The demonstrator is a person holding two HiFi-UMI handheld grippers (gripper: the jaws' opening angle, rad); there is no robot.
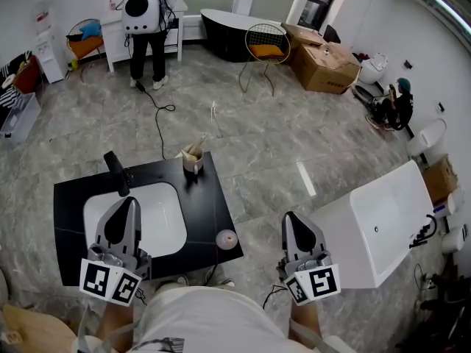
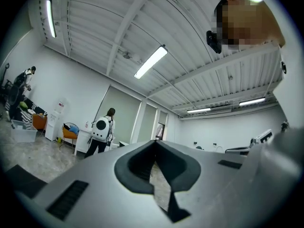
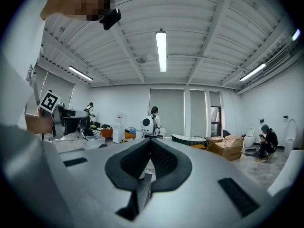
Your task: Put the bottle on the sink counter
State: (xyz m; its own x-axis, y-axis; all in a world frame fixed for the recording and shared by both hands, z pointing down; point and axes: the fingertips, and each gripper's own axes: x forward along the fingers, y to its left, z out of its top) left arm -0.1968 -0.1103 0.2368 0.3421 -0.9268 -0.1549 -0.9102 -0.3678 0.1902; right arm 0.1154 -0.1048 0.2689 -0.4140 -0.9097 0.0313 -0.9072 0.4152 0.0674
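A black sink counter (image 1: 70,197) with a white basin (image 1: 158,204) and a dark faucet (image 1: 118,171) stands below me in the head view. A small round pinkish thing (image 1: 226,238), perhaps the bottle seen from above, sits on the counter's front right corner. My left gripper (image 1: 130,199) hangs over the front of the basin, shut and empty; in the left gripper view its jaws (image 2: 154,144) meet and point up toward the ceiling. My right gripper (image 1: 289,215) is over the floor to the right of the counter, shut with nothing in it, as its own view (image 3: 151,140) also shows.
A cup with brushes (image 1: 193,159) stands at the counter's back right corner. A white bathtub (image 1: 383,226) lies to the right. Farther off are a person with a white backpack (image 1: 143,20), a wire chair (image 1: 266,46), cardboard boxes (image 1: 324,65) and a floor cable (image 1: 158,123).
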